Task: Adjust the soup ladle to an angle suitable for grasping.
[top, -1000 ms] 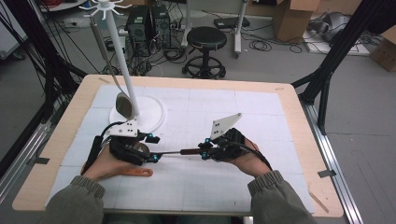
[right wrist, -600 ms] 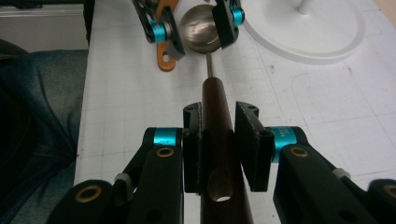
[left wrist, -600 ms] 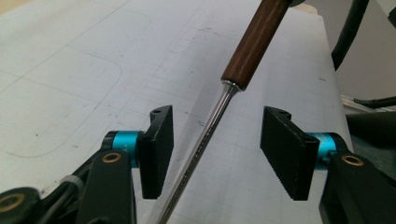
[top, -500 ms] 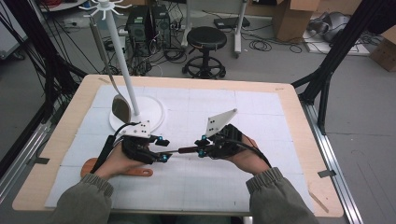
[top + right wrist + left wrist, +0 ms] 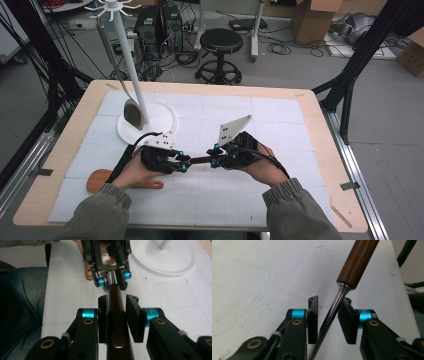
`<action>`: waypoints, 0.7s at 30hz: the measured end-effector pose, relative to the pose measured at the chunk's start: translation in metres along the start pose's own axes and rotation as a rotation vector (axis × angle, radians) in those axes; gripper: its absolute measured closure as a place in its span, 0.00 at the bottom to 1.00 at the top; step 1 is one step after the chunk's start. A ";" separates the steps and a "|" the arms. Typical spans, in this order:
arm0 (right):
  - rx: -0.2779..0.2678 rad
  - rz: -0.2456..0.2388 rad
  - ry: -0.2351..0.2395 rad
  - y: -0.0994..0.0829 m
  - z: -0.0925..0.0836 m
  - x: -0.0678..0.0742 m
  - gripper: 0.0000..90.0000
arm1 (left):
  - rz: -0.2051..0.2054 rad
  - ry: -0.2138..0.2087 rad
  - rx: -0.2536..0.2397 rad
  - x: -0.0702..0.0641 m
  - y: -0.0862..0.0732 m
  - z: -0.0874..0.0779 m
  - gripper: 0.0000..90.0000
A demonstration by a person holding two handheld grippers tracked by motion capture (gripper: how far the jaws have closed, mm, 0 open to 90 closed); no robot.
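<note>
Mid-frame, high view: utensil (image 5: 200, 160) bridged level between both grippers. Right gripper (image 5: 117, 315) clenched on wooden handle (image 5: 115, 312). Left gripper (image 5: 328, 320) jaws just closing round metal shank (image 5: 329, 317), not yet pinching. Best to centre shank between pads (image 5: 348, 323) before letting right go.

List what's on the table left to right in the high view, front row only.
Wooden spatula → left claw → dark wooden utensil handle spanning both claws → right claw.
</note>
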State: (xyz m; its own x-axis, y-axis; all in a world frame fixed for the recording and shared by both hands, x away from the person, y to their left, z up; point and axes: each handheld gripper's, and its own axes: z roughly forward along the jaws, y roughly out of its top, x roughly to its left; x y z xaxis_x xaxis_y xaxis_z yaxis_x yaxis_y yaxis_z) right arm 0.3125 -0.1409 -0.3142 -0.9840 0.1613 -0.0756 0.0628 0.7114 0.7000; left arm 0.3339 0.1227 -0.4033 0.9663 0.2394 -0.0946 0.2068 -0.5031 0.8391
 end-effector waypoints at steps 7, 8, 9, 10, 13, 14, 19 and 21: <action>-0.016 0.023 0.012 0.002 -0.002 -0.002 0.81 | 0.025 -0.009 -0.015 -0.001 0.001 -0.002 0.83; -0.022 0.023 0.016 0.002 -0.002 -0.002 0.80 | 0.028 -0.011 -0.016 -0.001 0.001 -0.002 0.83; -0.022 0.025 0.016 0.002 -0.003 -0.003 0.80 | 0.031 -0.013 -0.017 -0.001 0.001 -0.002 0.83; -0.025 0.032 0.021 0.002 -0.004 -0.003 0.80 | 0.035 -0.007 -0.016 -0.001 0.002 -0.003 0.83; -0.037 0.054 0.018 -0.001 -0.006 -0.006 0.73 | 0.023 0.004 -0.036 0.000 0.002 -0.006 0.84; -0.044 0.064 0.011 -0.002 -0.008 -0.007 0.70 | 0.022 0.009 -0.042 0.002 0.002 -0.007 0.84; -0.081 0.115 -0.028 -0.009 -0.016 -0.012 0.59 | 0.008 0.025 -0.072 0.005 0.002 -0.012 0.85; -0.075 0.130 -0.055 -0.013 -0.016 -0.013 0.57 | -0.002 0.031 -0.085 0.008 0.002 -0.014 0.86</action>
State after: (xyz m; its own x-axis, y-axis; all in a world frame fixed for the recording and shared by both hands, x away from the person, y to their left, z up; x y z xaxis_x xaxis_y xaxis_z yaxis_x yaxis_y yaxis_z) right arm 0.3219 -0.1632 -0.3107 -0.9575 0.2877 -0.0184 0.1745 0.6291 0.7575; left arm 0.3398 0.1349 -0.3949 0.9604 0.2666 -0.0811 0.1940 -0.4310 0.8813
